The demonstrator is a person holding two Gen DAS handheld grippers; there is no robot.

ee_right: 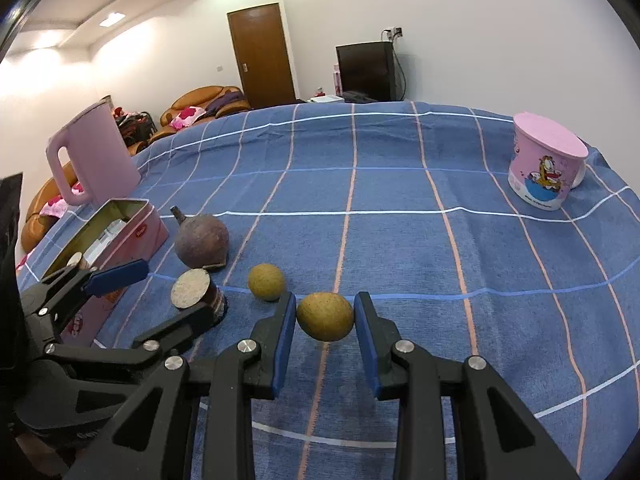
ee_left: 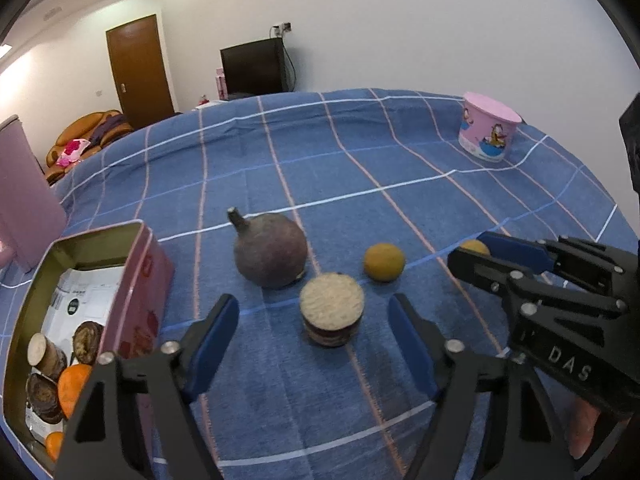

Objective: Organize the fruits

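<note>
**Fruit sort: part done, four pieces still on the cloth**

My right gripper (ee_right: 325, 316) has its blue pads either side of a yellow-brown round fruit (ee_right: 325, 317). Both pads look pressed to its skin, and I judge it gripped, though I cannot tell from here whether it is lifted or resting on the blue checked tablecloth (ee_right: 400, 240).

My left gripper (ee_left: 314, 332) is spread wide, holding nothing. It hangs over the cut fruit stub (ee_left: 332, 314), which stands pale face up between the fingers but touches neither.

Still on the cloth: that stub, the big purple-brown fruit with a stem (ee_left: 270, 250) just behind it, and a second yellow-brown fruit (ee_left: 384, 262) to the right of those.

The pink tin (ee_left: 140, 280) sits at my left, open. Inside I see an orange (ee_left: 74, 386), a second orange bit lower down, and some brown cut pieces lying on paper. So some of the sorting appears done.

Left to do, as I judge it: bring the gripped fruit across to the tin, then the three others. The pink cartoon cup (ee_right: 546, 164) and pink jug (ee_right: 94, 152) stand well apart.
</note>
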